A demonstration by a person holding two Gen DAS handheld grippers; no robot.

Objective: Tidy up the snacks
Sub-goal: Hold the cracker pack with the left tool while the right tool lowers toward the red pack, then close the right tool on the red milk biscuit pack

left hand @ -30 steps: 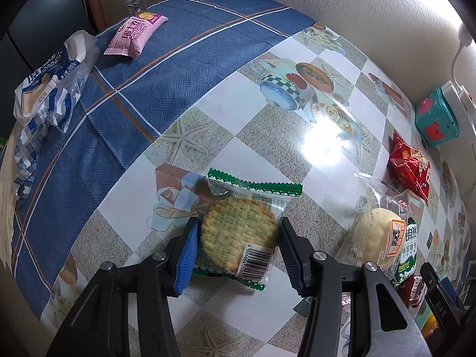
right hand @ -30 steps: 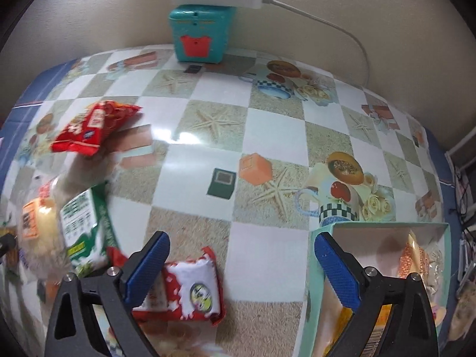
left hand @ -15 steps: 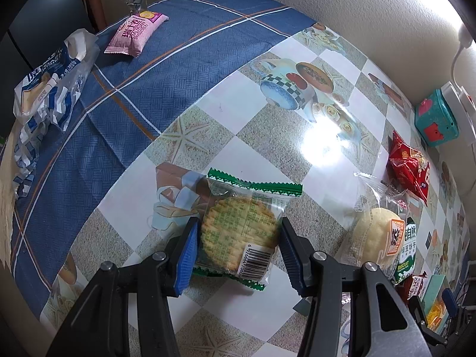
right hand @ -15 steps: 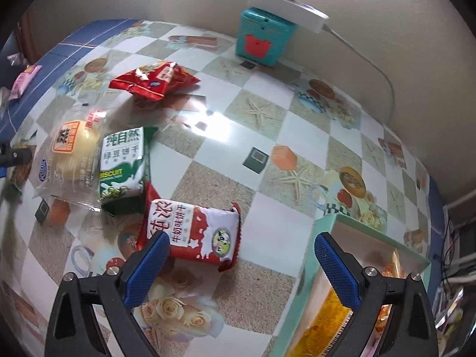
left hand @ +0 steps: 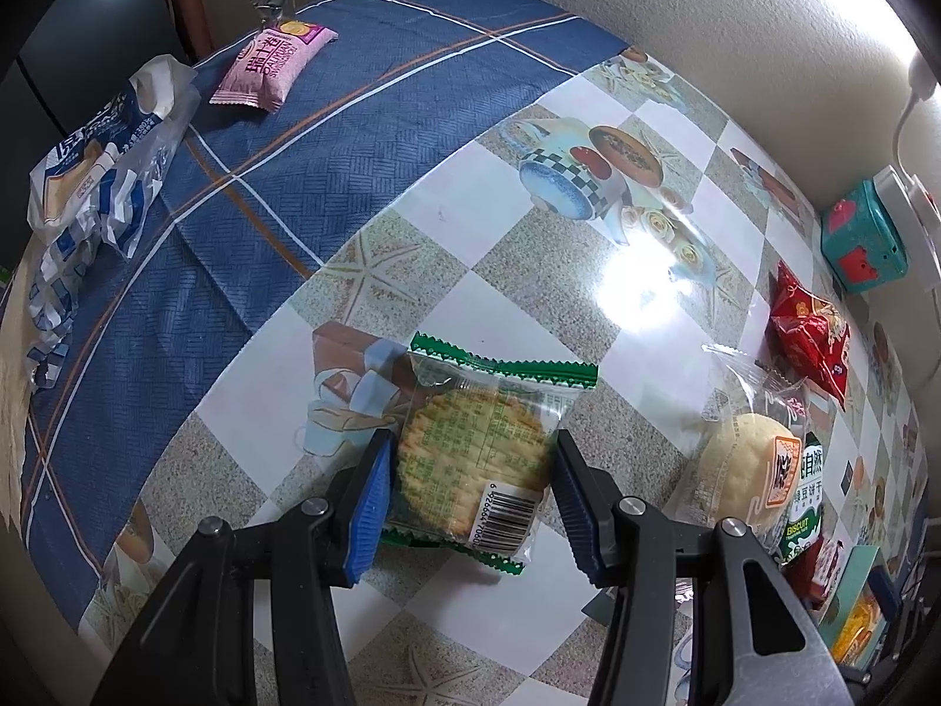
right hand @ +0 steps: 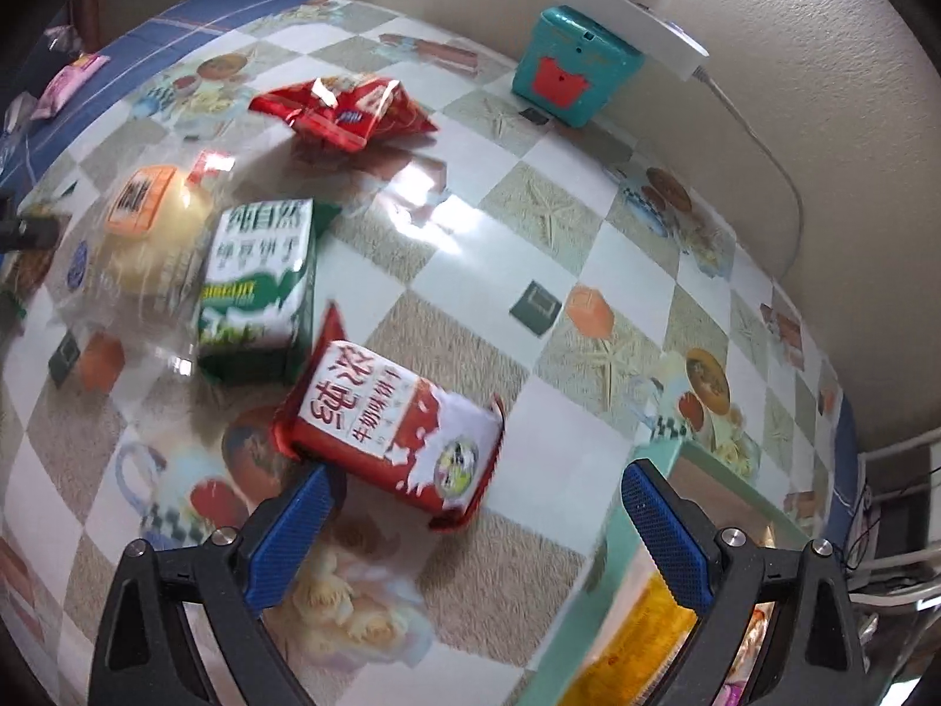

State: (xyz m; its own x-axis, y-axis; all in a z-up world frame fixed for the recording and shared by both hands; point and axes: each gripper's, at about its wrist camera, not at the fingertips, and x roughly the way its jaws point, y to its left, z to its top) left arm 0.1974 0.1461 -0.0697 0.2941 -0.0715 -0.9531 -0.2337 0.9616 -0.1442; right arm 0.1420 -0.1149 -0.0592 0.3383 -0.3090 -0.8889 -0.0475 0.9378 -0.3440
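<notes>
Vinyl tablecloth (left hand: 482, 247), glossy, checkered with teacup and starfish prints plus a blue plaid band at one end, covers the table; textured beige wall behind, glare patch mid-table.

Progress, my read: early to mid. Teal storage box (right hand: 694, 470) at the near right edge of the right wrist view already has some bright packets inside; can't tell what they are. Most snacks are still loose on the cloth:
- blue-white bread bag (left hand: 100, 159), crumpled, far end on the plaid
- clear-wrapped bun (right hand: 147, 223), touching the green biscuit pack (right hand: 256, 288)
- red milk-biscuit pack (right hand: 400, 423), just beside the green one
- red crinkled snack bag (right hand: 341, 109), nearer the wall
- pink packet (left hand: 273, 62) on the plaid, a foil wrapper behind it
- green-edged cracker packet (left hand: 476, 459)

Left gripper (left hand: 470, 491): jaws closed in against both sides of the cracker packet, pinching it; the packet looks to sit on the cloth, not lifted as far as I can tell.
Right gripper (right hand: 470, 523): jaws spread wide, nothing between the pads; red milk-biscuit pack sits just ahead of the left finger. Likely the next pick.

Small stuff: teal gadget (right hand: 573, 70) against the wall, white power strip (right hand: 632, 23) on top of it, cord running off right.
</notes>
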